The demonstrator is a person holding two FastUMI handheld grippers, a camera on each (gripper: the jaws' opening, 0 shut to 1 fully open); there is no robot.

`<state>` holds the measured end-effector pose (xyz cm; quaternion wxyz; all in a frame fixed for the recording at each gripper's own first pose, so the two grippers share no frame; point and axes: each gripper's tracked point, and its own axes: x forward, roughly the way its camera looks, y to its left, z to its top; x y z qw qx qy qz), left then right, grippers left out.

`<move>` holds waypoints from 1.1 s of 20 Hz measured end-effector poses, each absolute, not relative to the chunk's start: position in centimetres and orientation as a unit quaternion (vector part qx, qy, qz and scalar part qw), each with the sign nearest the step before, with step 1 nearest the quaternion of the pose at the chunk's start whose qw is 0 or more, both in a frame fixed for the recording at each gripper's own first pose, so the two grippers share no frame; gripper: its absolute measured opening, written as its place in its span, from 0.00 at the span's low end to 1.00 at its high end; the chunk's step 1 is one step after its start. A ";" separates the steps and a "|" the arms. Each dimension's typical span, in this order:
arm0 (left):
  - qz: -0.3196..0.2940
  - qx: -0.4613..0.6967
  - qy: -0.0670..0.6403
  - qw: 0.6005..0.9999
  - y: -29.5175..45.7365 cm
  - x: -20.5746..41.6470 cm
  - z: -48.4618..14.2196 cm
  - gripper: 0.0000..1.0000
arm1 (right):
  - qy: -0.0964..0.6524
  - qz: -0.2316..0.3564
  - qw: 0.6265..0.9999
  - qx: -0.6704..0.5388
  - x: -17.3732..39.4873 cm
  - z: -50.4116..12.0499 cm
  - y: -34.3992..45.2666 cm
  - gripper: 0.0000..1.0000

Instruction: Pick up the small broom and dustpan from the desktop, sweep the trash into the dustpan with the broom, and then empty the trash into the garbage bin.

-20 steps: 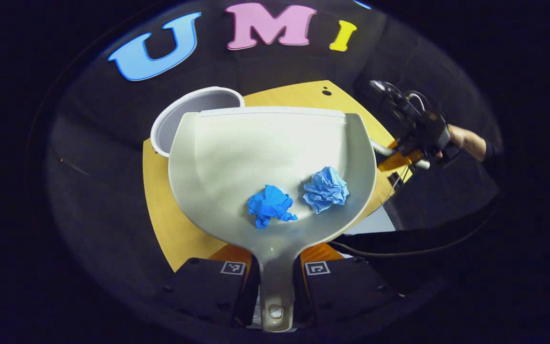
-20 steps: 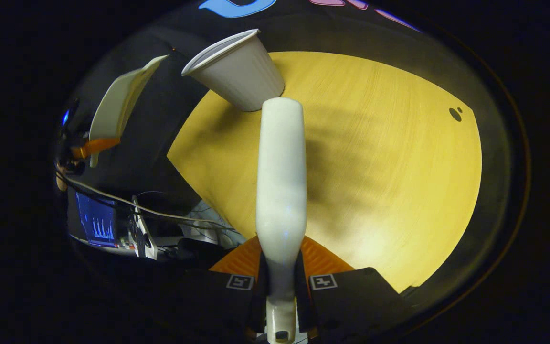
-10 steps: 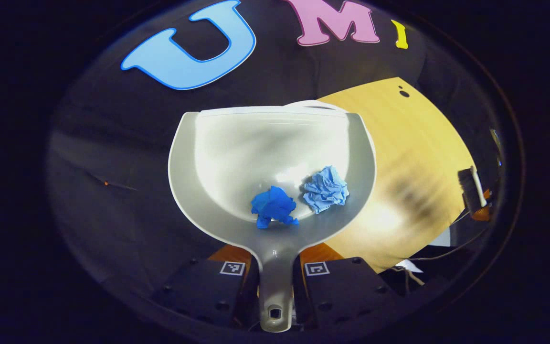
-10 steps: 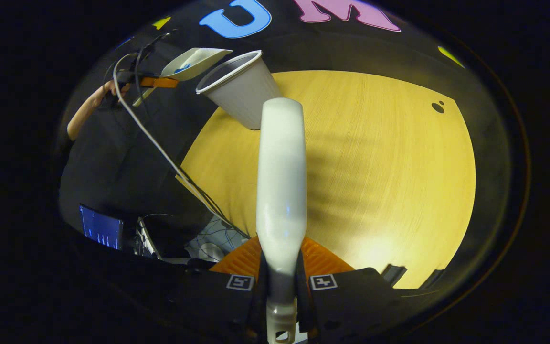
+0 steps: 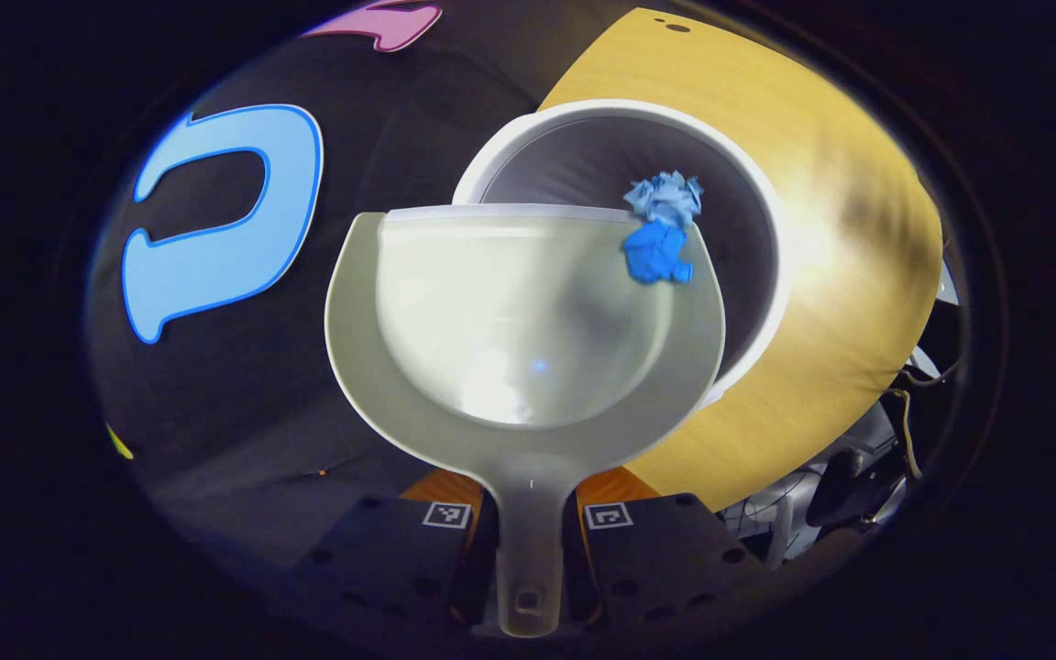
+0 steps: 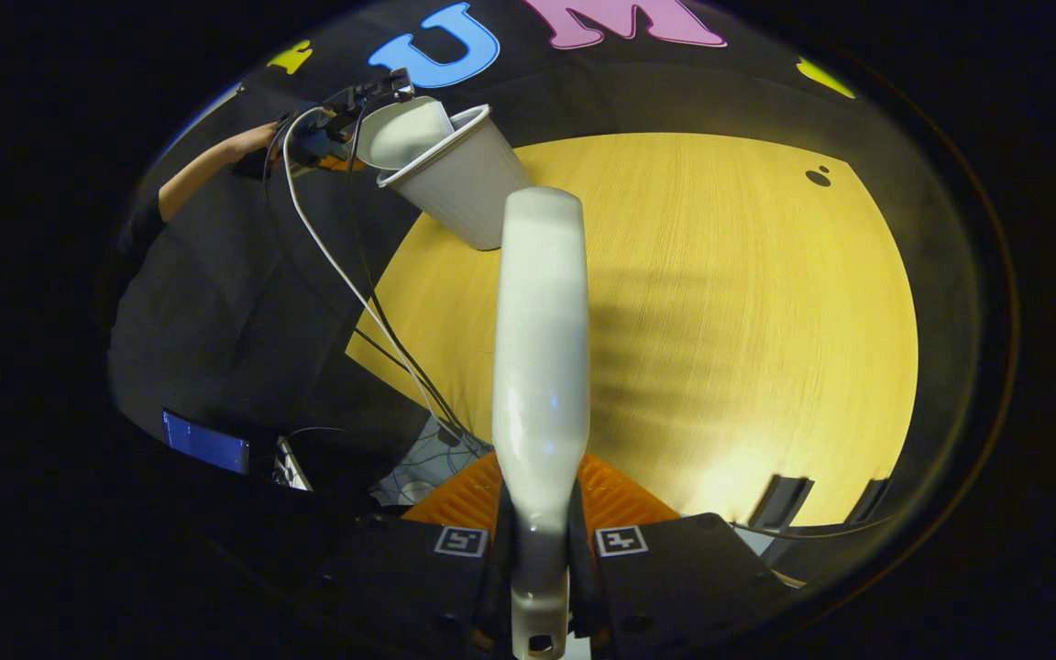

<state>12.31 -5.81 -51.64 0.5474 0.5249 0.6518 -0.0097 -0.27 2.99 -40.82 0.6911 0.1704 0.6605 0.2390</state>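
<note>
My left claw (image 5: 528, 541) pinches the smooth plastic dustpan (image 5: 519, 321), lip over the round bin (image 5: 771, 275), crumpled paper (image 5: 659, 240) at that lip; my right claw (image 6: 542, 559) clamps the broom (image 6: 542, 348) handle pointing at the bin.

In my left gripper view, my dustpan (image 5: 510, 321) hides the near side of the garbage bin (image 5: 748, 211), and I cannot see the bin's bottom. The light blue paper ball (image 5: 665, 195) and the dark blue paper ball (image 5: 656, 258) sit at the pan's front lip; I cannot tell if they touch it. In my right gripper view, the broom (image 6: 539, 348) shows me its handle, and its bristles are hidden. My far left tool (image 6: 331, 137) is too small to tell how it holds.
</note>
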 end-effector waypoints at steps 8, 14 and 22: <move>0.019 0.551 0.636 0.540 -3.0 7.5 -56.4 0.29 | 0.663 0.216 0.695 0.179 -0.7 -42.8 1.2 0.29; 0.023 0.467 0.568 0.677 -3.1 7.1 -51.9 0.29 | 0.663 0.190 0.698 0.191 0.2 -42.9 0.7 0.29; -0.058 0.352 0.441 0.824 -4.3 6.2 -51.4 0.28 | 0.671 0.158 0.707 0.157 0.9 -43.5 -1.8 0.28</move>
